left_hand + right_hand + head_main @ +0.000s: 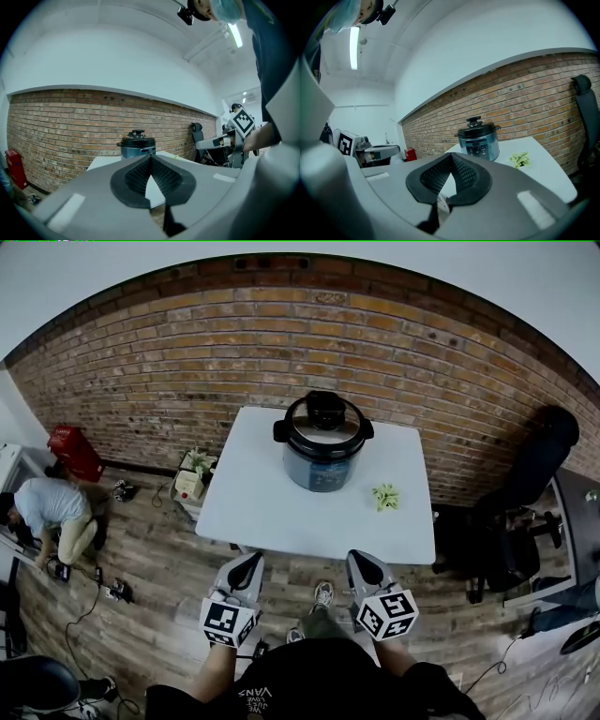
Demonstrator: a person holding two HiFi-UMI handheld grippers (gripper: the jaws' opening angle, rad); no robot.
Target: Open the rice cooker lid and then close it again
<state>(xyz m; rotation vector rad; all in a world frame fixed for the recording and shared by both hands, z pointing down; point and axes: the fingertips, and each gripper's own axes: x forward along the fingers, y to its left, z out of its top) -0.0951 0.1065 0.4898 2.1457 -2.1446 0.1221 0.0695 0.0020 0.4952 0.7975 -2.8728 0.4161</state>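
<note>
Brick wall backs one white bench (281, 512) bearing one rice cooker (322, 465), its one lid (323, 432) seated shut. That fits a lid yet to be raised or one lowered again. One plant sprig (385, 496) lies right of the cooker. Left tool (251, 560) and right tool (361, 559), two in all, are both pressed together on nothing and hang well short of the cooker. Either way, the lid handles best when gripped squarely.

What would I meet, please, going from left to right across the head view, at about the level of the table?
Red object → rice cooker → small green plant → black office chair.
</note>
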